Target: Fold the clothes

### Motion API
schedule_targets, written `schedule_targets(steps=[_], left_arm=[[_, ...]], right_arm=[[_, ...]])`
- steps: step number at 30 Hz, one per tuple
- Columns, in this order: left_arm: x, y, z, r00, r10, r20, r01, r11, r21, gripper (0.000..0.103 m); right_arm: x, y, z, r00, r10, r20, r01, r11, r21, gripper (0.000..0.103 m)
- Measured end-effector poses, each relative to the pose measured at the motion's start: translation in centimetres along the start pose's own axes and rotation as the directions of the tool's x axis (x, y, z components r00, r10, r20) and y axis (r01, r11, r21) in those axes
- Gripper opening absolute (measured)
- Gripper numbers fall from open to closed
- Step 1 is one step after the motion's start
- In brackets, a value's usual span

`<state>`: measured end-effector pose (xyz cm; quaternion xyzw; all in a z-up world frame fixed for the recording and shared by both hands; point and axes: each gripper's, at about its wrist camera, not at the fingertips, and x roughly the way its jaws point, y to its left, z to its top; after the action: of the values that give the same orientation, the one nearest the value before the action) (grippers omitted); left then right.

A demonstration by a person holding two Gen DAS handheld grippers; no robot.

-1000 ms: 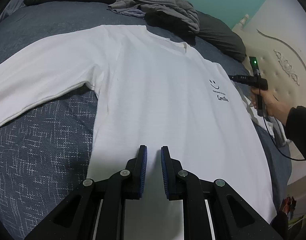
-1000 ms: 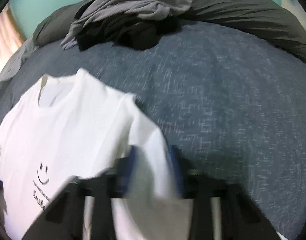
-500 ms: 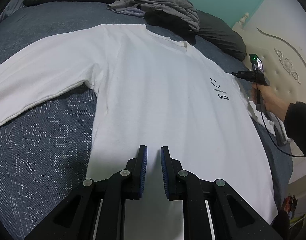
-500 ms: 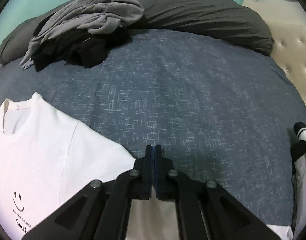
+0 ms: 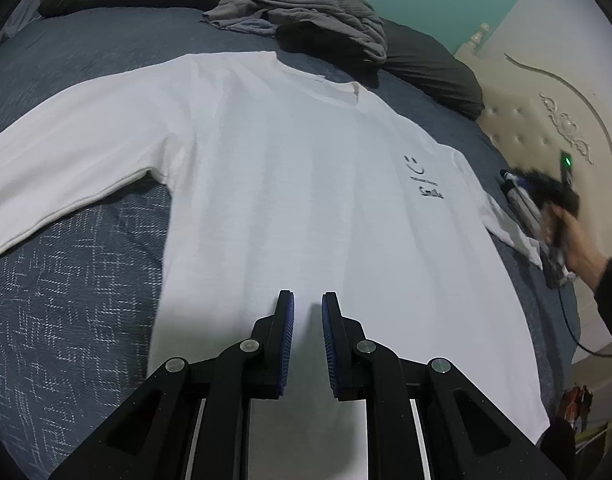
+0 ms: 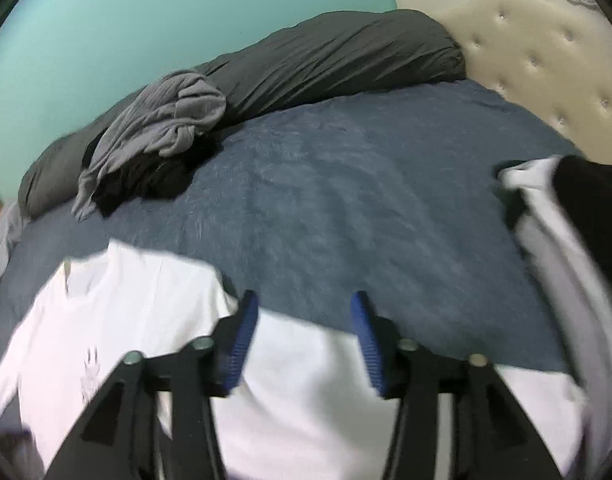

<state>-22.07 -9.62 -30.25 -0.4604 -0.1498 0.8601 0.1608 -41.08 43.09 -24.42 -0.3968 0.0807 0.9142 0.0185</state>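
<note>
A white long-sleeve shirt (image 5: pixel 290 184) with a small smiley print lies face up, spread flat on the blue bedspread (image 5: pixel 66 288). My left gripper (image 5: pixel 307 300) hovers over the shirt's lower middle, its blue pads a narrow gap apart with nothing pinched. In the left wrist view a hand holds my right gripper (image 5: pixel 519 192) at the shirt's right sleeve. In the blurred right wrist view the right gripper (image 6: pixel 304 300) has its jaws opening above that sleeve (image 6: pixel 306 392), with nothing between the pads.
A pile of grey and black clothes (image 6: pixel 162 128) lies at the far side against a long dark pillow (image 6: pixel 325 60). A cream tufted headboard (image 6: pixel 545 60) stands to the right. A black-and-white garment (image 6: pixel 553 216) lies near the bed's right edge.
My right gripper swung right, away from the shirt's shoulder, and went from shut to open. The left gripper and the shirt's body stayed where they were.
</note>
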Motion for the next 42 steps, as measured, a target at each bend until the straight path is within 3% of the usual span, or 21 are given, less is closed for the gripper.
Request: schedule_targets(steps=[2,6,10,14,18,21,30,32,34,36,42], left_arm=[[-0.1,-0.5,0.0,1.000,-0.005,0.003,0.005,1.000,0.009,0.016],[-0.3,-1.5,-0.1,1.000,-0.015,0.005,0.014,0.999,0.029,0.016],[-0.4,-2.4,-0.1,1.000,-0.023,0.009,0.022,0.999,0.046,0.017],[-0.4,-3.1,0.0,1.000,-0.026,0.012,0.025,0.998,0.063,0.017],[-0.4,-3.0,0.0,1.000,-0.026,0.010,0.025,0.998,0.059,0.017],[-0.2,-2.9,0.1,1.000,-0.025,0.007,0.024,0.998,0.057,0.017],[0.0,-2.5,0.0,1.000,-0.015,0.003,0.015,0.998,0.054,0.018],[0.1,-2.6,-0.1,1.000,-0.014,0.000,0.014,0.998,0.056,0.018],[0.3,-2.6,-0.2,1.000,-0.014,-0.004,0.015,0.998,0.057,0.018],[0.3,-2.6,-0.2,1.000,-0.016,-0.005,0.017,0.998,0.058,0.018],[0.0,-2.5,-0.1,1.000,-0.018,0.000,0.018,0.998,0.059,0.018]], right_arm=[[-2.5,-2.3,-1.3,0.999,-0.038,-0.013,0.038,0.999,-0.001,0.054],[-5.9,-7.5,-4.4,0.984,-0.159,-0.074,0.167,0.979,0.113,0.056],[-7.8,-9.0,-7.1,0.971,-0.216,-0.099,0.227,0.966,0.126,0.056],[-7.4,-9.6,-9.3,0.946,-0.288,-0.150,0.306,0.945,0.114,0.058],[-6.2,-11.1,-11.0,0.906,-0.357,-0.226,0.401,0.896,0.193,0.058],[-5.2,-12.1,-11.7,0.889,-0.372,-0.268,0.436,0.866,0.245,0.058],[-3.2,-13.8,-11.0,0.905,-0.358,-0.230,0.421,0.833,0.358,0.058],[-3.2,-13.4,-10.8,0.904,-0.375,-0.206,0.426,0.835,0.347,0.047],[-3.4,-12.6,-10.4,0.898,-0.403,-0.178,0.440,0.848,0.296,0.017],[-4.0,-12.0,-10.0,0.898,-0.418,-0.140,0.441,0.857,0.267,0.008],[-7.2,-11.2,-7.8,0.913,-0.408,-0.007,0.395,0.881,0.260,0.003]])
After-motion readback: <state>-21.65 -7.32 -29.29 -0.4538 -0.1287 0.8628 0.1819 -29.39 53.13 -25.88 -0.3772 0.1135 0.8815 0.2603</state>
